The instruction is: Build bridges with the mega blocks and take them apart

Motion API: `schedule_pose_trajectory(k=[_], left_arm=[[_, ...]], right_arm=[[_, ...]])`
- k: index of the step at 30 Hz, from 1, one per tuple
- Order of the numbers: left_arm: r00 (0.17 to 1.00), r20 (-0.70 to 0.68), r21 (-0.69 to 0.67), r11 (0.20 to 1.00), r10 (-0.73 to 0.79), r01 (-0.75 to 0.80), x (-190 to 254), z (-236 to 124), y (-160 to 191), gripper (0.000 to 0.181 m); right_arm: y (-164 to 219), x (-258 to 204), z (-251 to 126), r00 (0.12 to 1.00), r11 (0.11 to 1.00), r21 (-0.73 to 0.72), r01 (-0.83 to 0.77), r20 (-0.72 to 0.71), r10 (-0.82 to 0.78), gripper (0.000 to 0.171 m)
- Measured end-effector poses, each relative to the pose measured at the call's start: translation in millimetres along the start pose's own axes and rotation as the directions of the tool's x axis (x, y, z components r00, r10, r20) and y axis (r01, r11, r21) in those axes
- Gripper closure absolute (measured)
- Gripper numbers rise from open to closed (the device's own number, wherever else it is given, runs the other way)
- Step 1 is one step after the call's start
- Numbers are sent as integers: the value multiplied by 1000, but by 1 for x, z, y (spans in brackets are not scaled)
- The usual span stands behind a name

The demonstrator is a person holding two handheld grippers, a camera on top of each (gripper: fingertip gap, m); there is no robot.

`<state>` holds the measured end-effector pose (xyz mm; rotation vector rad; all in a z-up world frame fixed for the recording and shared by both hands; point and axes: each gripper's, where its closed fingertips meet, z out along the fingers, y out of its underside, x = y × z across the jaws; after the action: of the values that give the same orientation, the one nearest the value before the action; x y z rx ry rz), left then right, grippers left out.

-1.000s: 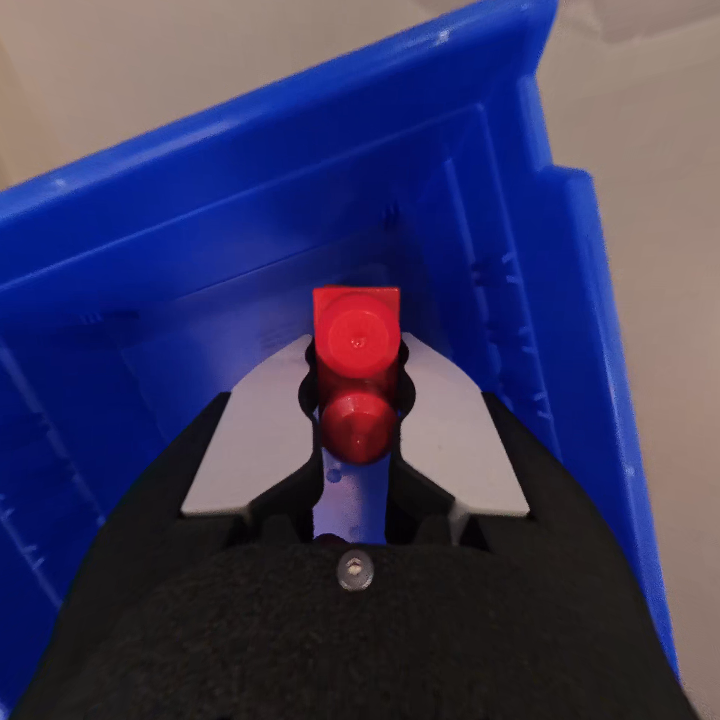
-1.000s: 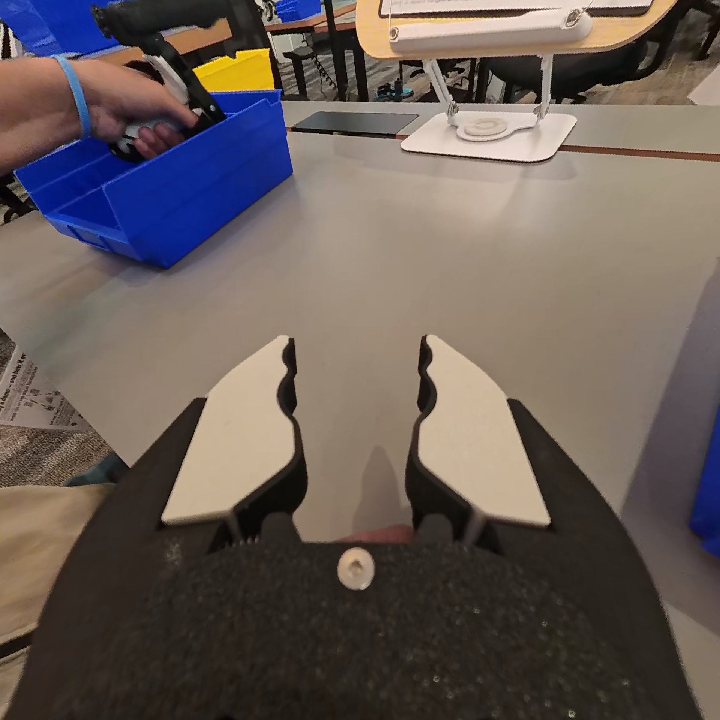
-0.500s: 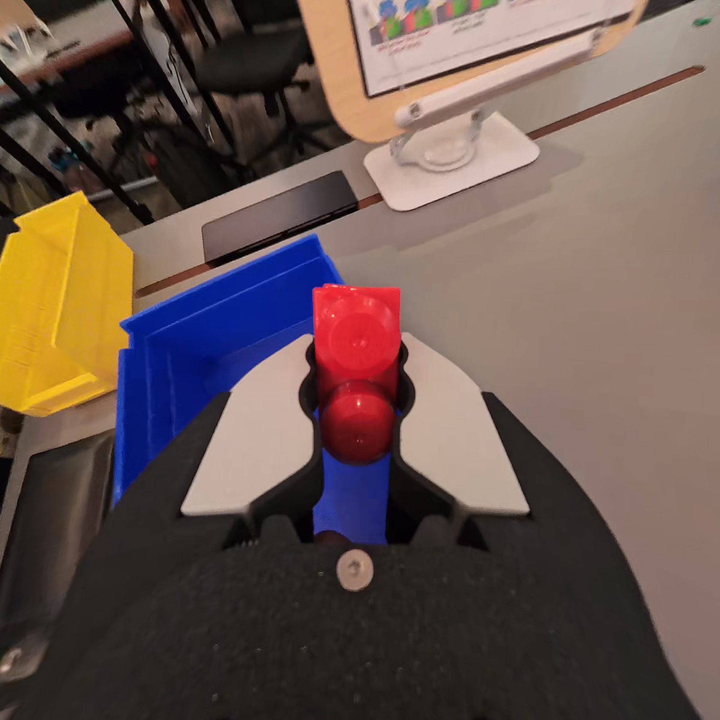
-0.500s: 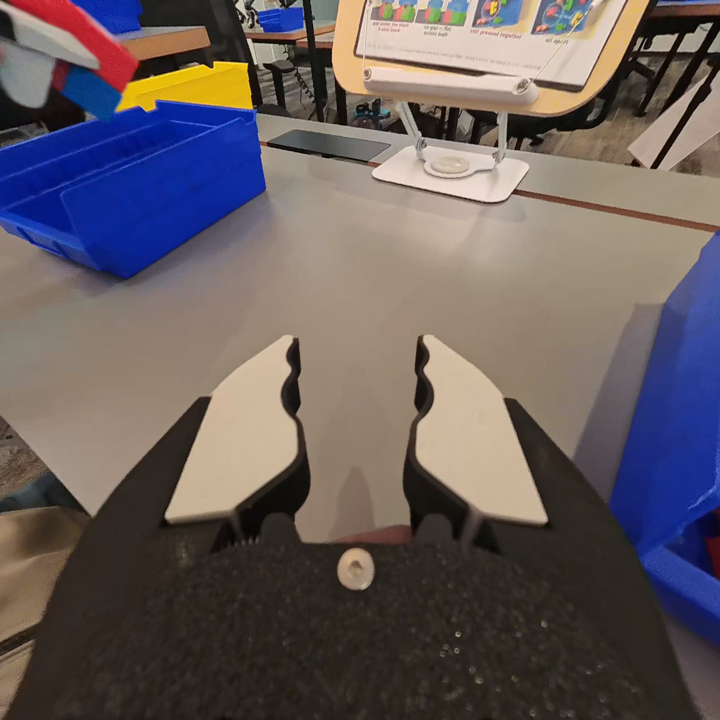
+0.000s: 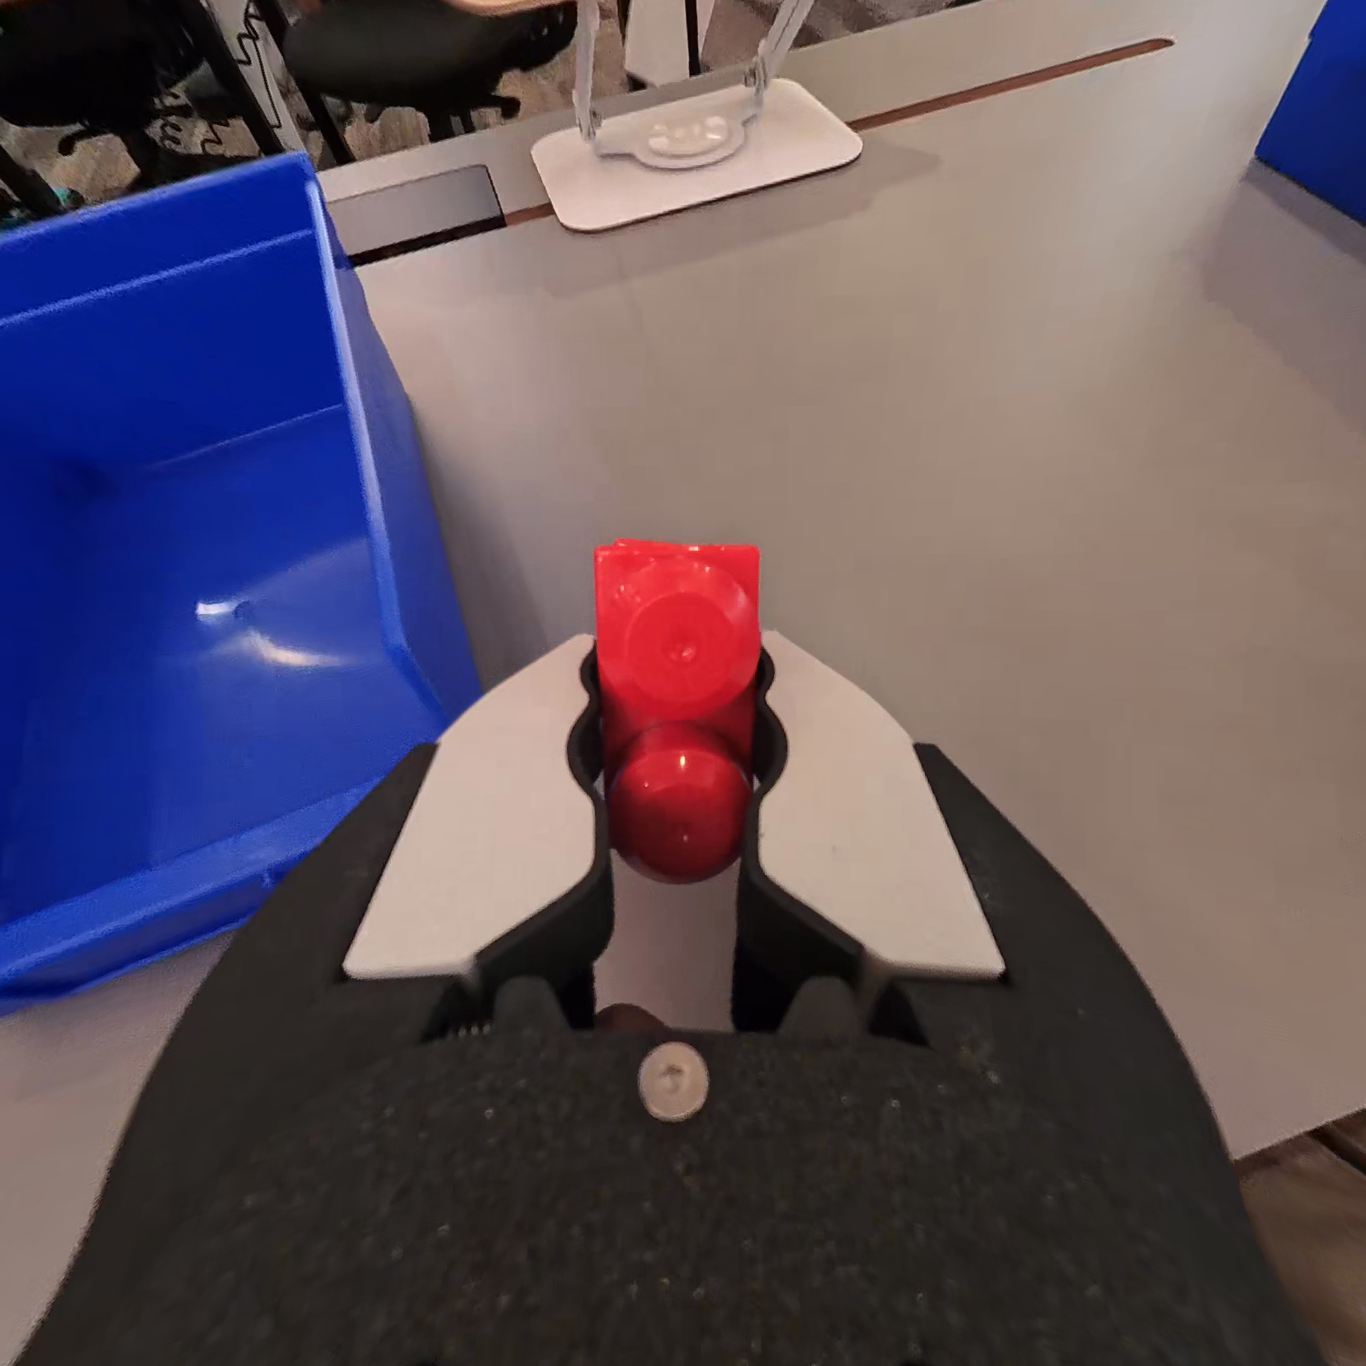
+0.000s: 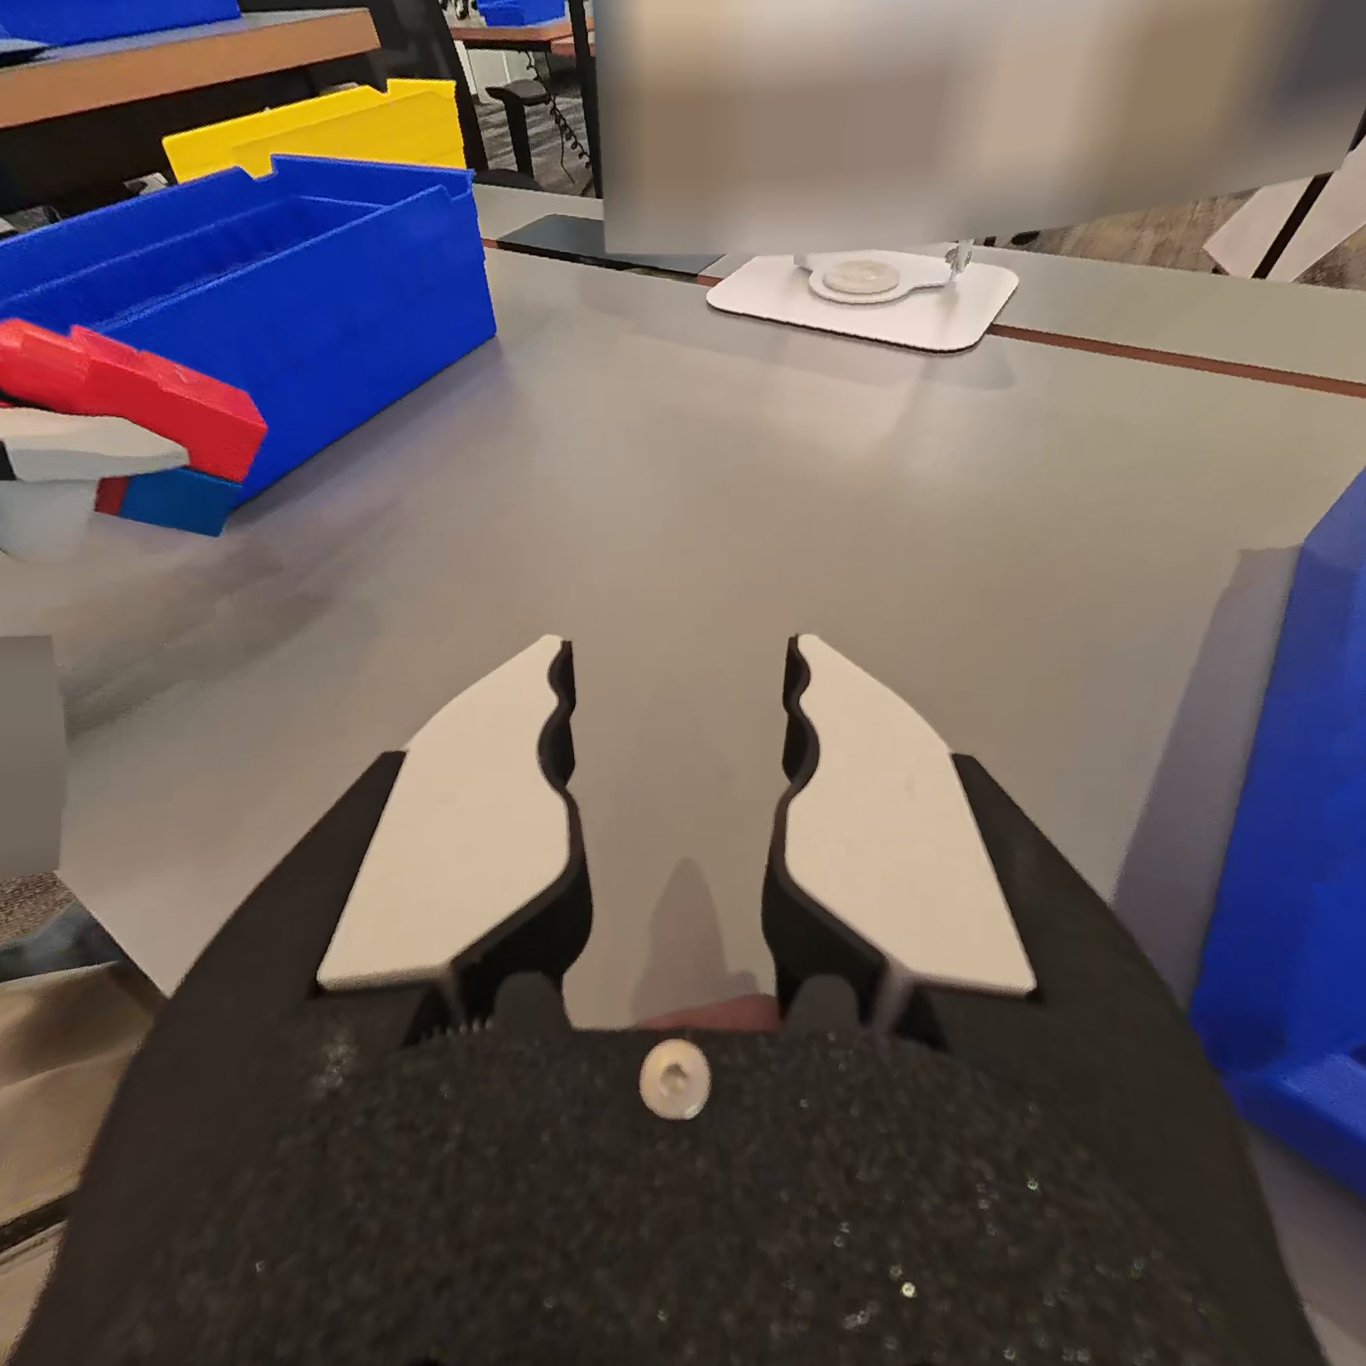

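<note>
My left gripper point(image 5: 676, 650) is shut on a red mega block point(image 5: 676, 643), studs facing the camera, held above the grey table point(image 5: 961, 517) just right of the blue bin point(image 5: 185, 517). In the right wrist view the same gripper point(image 6: 170, 451) shows at the far left, holding the red block point(image 6: 148, 399) in front of that bin point(image 6: 310, 296); a blue piece point(image 6: 177, 503) sits under the red one. My right gripper point(image 6: 676, 643) is open and empty, low over the table point(image 6: 739, 480).
A second blue bin point(image 6: 1301, 813) stands at the right, close to my right gripper, and shows far right in the left wrist view point(image 5: 1323, 111). A white stand base point(image 6: 865, 296) is at the back. A yellow bin point(image 6: 318, 133) lies behind the left bin.
My left gripper has lifted the red block out of the blue bin and carried it right, out over the table. My right gripper stayed open and shifted slightly.
</note>
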<state>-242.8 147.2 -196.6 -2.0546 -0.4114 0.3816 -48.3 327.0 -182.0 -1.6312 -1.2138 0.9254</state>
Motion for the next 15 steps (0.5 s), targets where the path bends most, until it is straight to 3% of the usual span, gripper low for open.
schedule_pose_trajectory(k=[4,6,8,12,15], left_arm=[[998,-51,14,1000,25,-25,3,3,-2,145],[983,-176,63,997,45,-35,18,3,-15,145],[940,-338,125,992,45,-3,39,0,-35,145],[708,-699,228,970,103,84,94,-17,-73,145],[518,-840,258,959,164,114,124,-29,-87,145]], right_arm=[[-2,-2,0,1000,1000,13,6,5,-6,117],[-6,-4,3,999,999,28,14,31,-15,117],[-18,-21,7,987,997,74,35,152,-46,115],[-50,-74,9,860,976,211,59,485,-157,116],[-61,-98,15,758,972,228,53,625,-188,109]])
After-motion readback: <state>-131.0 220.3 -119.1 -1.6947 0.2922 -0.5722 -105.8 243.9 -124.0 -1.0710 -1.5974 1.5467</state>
